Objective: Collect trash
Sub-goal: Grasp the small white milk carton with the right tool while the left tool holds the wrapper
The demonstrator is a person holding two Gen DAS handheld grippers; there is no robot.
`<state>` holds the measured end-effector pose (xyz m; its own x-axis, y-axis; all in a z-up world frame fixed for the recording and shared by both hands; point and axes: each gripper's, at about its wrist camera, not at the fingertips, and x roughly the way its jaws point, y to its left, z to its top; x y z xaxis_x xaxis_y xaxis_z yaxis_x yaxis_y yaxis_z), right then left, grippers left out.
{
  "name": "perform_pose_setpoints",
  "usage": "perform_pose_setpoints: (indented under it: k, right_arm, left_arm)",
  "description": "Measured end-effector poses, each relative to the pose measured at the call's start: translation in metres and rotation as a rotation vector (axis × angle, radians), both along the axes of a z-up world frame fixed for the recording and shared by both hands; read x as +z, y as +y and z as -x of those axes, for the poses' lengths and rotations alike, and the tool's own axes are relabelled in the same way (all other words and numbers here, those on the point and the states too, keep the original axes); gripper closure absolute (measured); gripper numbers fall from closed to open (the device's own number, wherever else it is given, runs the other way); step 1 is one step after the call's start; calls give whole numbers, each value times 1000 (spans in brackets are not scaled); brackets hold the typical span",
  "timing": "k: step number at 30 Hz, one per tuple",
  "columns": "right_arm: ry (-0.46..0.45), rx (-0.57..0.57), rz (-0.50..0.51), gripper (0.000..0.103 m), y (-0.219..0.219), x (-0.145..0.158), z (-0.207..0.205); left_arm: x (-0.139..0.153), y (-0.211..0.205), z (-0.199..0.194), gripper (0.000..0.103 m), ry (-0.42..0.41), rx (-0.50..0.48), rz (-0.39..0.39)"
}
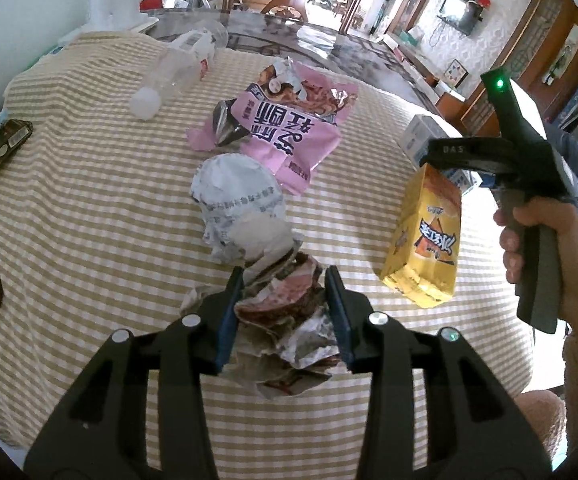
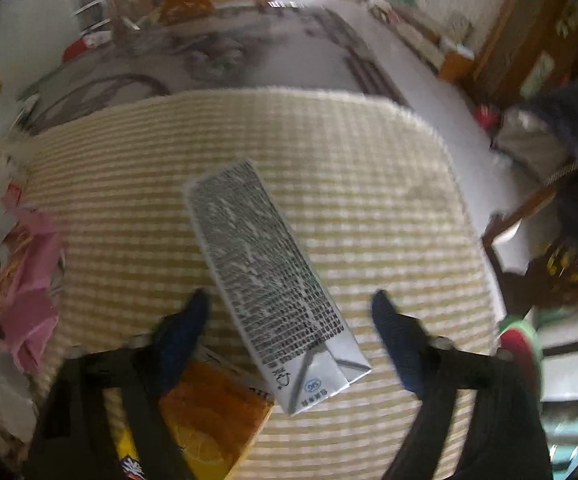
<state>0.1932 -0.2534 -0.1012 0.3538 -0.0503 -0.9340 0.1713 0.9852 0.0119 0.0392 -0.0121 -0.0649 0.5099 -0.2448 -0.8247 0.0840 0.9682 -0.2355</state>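
Note:
My left gripper (image 1: 285, 280) is shut on a crumpled red and silver wrapper (image 1: 285, 312), held over the checked tablecloth (image 1: 89, 240). Beyond it lie a crushed white paper cup (image 1: 237, 200), a pink snack bag (image 1: 285, 128) and a clear plastic bottle (image 1: 169, 76). A yellow juice carton (image 1: 425, 236) stands at the right. My right gripper (image 2: 291, 304) is open, with its fingers either side of a silver milk carton (image 2: 265, 276) lying on the cloth. The yellow carton (image 2: 209, 416) sits below its left finger (image 2: 185, 328).
A dark packet (image 1: 7, 140) lies at the table's left edge. The pink bag also shows at the left in the right wrist view (image 2: 21, 280). A wooden chair (image 2: 521, 240) stands past the table's right edge. The glass tabletop (image 1: 289, 40) stretches behind the cloth.

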Motion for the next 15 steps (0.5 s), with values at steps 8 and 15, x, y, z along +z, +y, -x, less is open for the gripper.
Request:
perform_pose_setpoints:
  k: [8,15]
  right_arm:
    - [-42,-29,-112,62,-25,6,22]
    - [-122,-52,-218,66,-35,36,50]
  left_arm:
    - [-5,-3,-4,64,18,-2,-3]
    - [-7,-2,-6,64,27,-3,-7]
